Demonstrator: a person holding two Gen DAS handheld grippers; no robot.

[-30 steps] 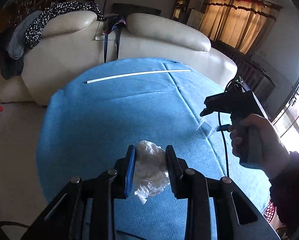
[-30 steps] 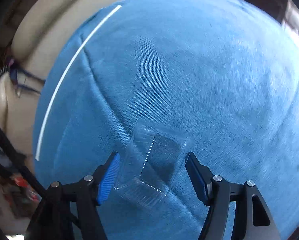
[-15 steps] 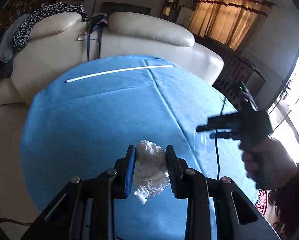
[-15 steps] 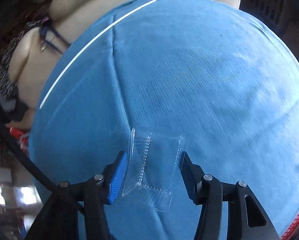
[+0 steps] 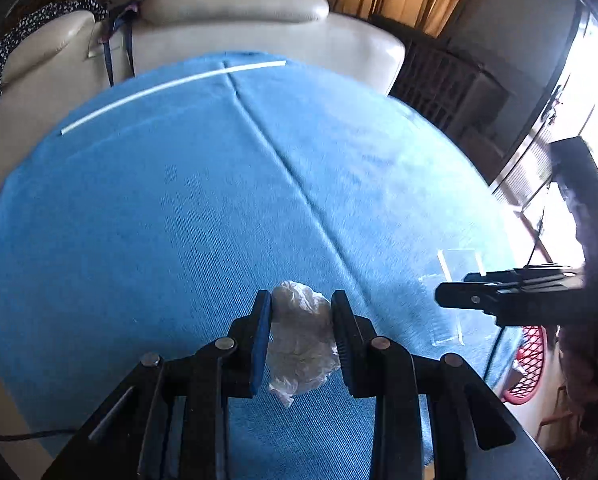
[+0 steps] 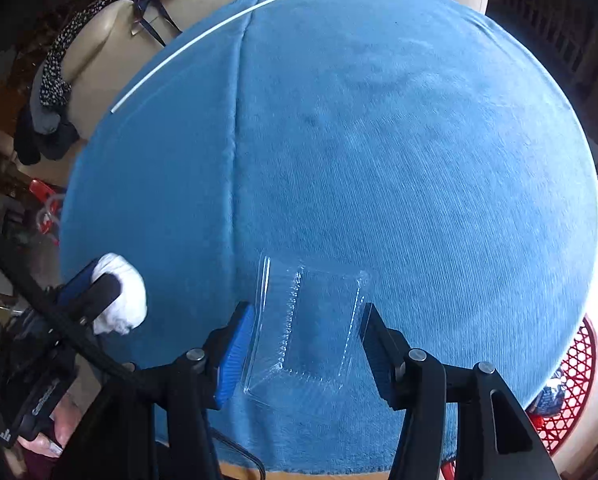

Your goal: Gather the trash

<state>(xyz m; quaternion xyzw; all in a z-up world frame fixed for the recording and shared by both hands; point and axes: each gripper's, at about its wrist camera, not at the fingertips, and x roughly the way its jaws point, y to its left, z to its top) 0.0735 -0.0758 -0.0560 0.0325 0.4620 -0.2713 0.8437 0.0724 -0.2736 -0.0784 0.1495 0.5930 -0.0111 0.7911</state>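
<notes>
My left gripper (image 5: 301,332) is shut on a crumpled white plastic wad (image 5: 301,344) and holds it above the blue tablecloth (image 5: 203,208). The wad also shows in the right wrist view (image 6: 121,294), at the left. My right gripper (image 6: 305,340) is shut on a clear plastic tray (image 6: 307,328), its fingers pressing the tray's two side walls. In the left wrist view the clear tray (image 5: 453,292) shows at the right, in the right gripper (image 5: 455,300).
A long white strip (image 5: 171,84) lies near the table's far edge. A cream sofa (image 5: 235,16) with clothes draped on it stands behind the table. A red mesh basket (image 6: 567,392) sits on the floor at the table's near right.
The right gripper closed on the clear tray and moved nearer to me. The left gripper, still holding the wad, swung so the table's right side and the red basket came into view.
</notes>
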